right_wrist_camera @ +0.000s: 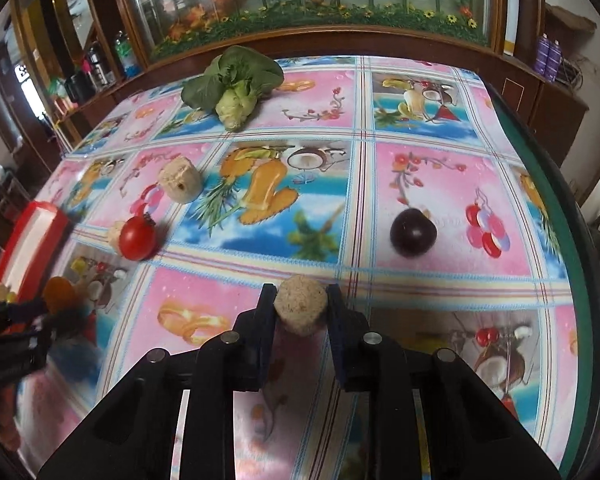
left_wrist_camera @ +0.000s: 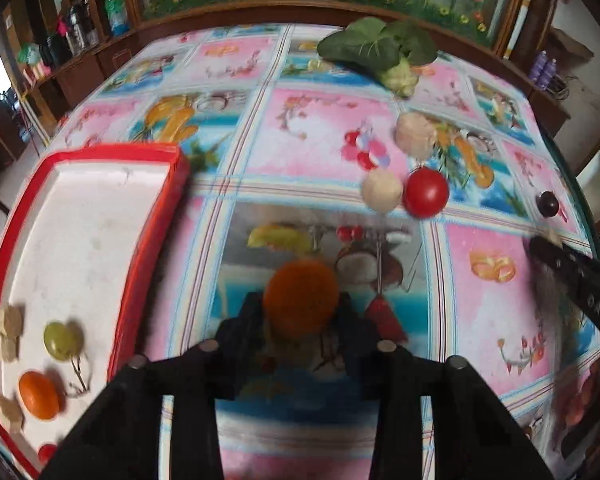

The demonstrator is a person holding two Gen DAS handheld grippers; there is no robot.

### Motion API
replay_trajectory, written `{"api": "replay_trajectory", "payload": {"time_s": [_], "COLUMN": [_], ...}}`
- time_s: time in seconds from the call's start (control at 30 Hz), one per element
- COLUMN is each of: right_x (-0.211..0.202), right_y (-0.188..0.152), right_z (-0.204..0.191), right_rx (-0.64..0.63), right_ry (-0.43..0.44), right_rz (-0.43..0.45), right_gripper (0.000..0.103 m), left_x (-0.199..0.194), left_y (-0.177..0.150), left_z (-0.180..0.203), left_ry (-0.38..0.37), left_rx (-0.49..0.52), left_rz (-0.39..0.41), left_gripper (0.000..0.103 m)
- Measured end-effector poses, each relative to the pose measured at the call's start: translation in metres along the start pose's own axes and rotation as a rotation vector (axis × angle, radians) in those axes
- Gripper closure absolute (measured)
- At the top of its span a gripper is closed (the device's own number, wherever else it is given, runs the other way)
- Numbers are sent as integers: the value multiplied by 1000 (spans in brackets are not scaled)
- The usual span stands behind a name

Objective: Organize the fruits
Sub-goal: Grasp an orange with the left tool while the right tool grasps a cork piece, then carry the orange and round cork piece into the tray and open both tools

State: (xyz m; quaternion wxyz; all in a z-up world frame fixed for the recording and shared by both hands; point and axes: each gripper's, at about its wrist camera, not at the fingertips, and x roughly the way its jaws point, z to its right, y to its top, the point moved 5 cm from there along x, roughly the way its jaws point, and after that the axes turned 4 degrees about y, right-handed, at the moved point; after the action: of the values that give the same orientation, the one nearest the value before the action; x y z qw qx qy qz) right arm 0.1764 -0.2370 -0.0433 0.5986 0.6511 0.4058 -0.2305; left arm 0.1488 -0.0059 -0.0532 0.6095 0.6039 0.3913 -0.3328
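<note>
My left gripper (left_wrist_camera: 300, 312) is shut on a small orange fruit (left_wrist_camera: 300, 296) just above the tablecloth, right of the red tray (left_wrist_camera: 152, 240). The tray's white floor holds a green grape (left_wrist_camera: 62, 340), another small orange (left_wrist_camera: 38, 395) and beige chunks (left_wrist_camera: 9, 320). My right gripper (right_wrist_camera: 301, 298) is shut on a round beige ball (right_wrist_camera: 302, 308) low over the table. A red tomato (right_wrist_camera: 138, 238) lies to its far left and a dark grape (right_wrist_camera: 413, 238) just beyond it to the right. The picture of the left gripper is blurred.
A bok choy (right_wrist_camera: 232, 84) lies at the far side of the table. A beige cylinder (right_wrist_camera: 179, 181) stands behind the tomato, with a paler piece (left_wrist_camera: 381, 191) touching it. The table's green edge (right_wrist_camera: 572, 264) runs along the right. Wooden cabinets stand behind.
</note>
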Motion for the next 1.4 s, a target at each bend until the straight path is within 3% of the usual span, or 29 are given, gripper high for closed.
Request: {"api": "replay_trajectory", "payload": {"time_s": [0.3, 0.63, 0.87, 1.1, 1.4], "right_x": [-31, -75, -91, -99, -99], "right_y": [-27, -75, -99, -92, -57], "right_z": [-20, -59, -74, -100, -156], "right_rx": [-22, -56, -23, -39, -106], "right_ry": [20, 32, 13, 9, 51], "right_rz": [6, 27, 29, 53, 94], "right_gripper": [79, 79, 79, 79, 79], "left_x": [-19, -63, -80, -98, -109], "left_y": [-27, -87, -101, -96, -84], "left_z": [-11, -23, -38, -55, -94], "left_ry": [-126, -158, -203, -205, -195], "left_rx": [-31, 32, 17, 24, -19], "left_rz": [-40, -20, -12, 38, 84], "left_gripper": [67, 67, 67, 67, 67]}}
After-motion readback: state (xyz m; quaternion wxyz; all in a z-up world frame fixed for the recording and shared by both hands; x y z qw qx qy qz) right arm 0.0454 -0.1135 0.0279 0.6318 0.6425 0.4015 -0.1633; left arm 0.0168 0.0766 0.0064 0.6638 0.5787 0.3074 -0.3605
